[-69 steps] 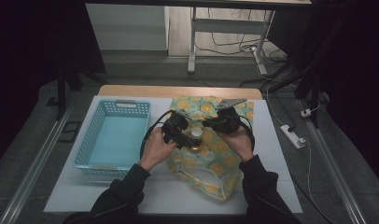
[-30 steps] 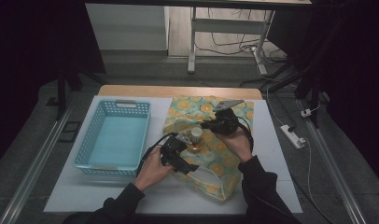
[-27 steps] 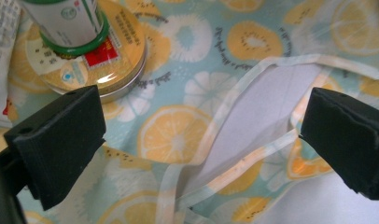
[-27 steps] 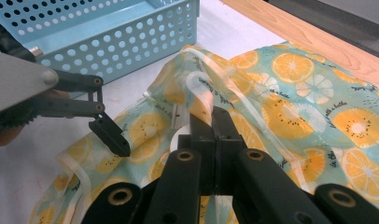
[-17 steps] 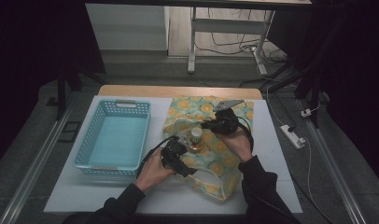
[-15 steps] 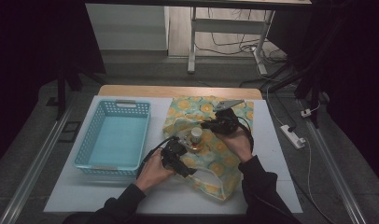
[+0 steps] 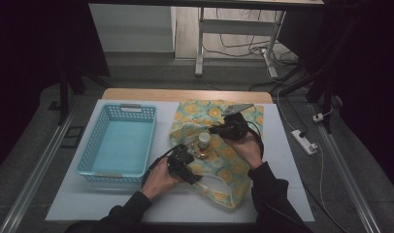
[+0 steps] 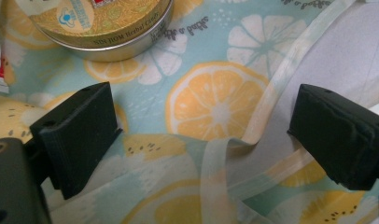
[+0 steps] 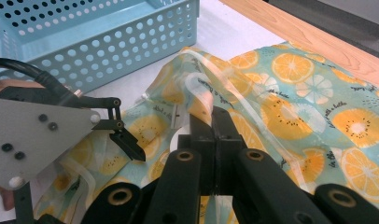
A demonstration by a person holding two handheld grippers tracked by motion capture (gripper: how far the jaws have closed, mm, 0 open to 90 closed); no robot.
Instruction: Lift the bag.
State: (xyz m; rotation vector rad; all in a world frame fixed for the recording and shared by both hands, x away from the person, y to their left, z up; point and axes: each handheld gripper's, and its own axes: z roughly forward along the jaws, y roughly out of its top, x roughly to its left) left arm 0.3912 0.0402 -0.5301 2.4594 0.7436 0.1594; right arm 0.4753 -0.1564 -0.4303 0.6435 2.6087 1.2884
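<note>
A: Bag [image 7: 219, 145], citrus print, translucent handles: lies flat on the table [image 7: 292, 160], right of the blue basket [image 7: 118, 144]. On it, a round tin [image 8: 92, 25] and a small white-capped jar [image 7: 204, 141].

B: Left gripper [image 8: 201, 135]?

A: Low over the bag's near edge, jaws wide and just now narrowing slightly, a handle strap [image 8: 215, 177] between them, pads not touching it.

B: Right gripper [image 9: 214, 126]?

A: Jaws pressed together on the bag's clear rim beside the jar.
</note>
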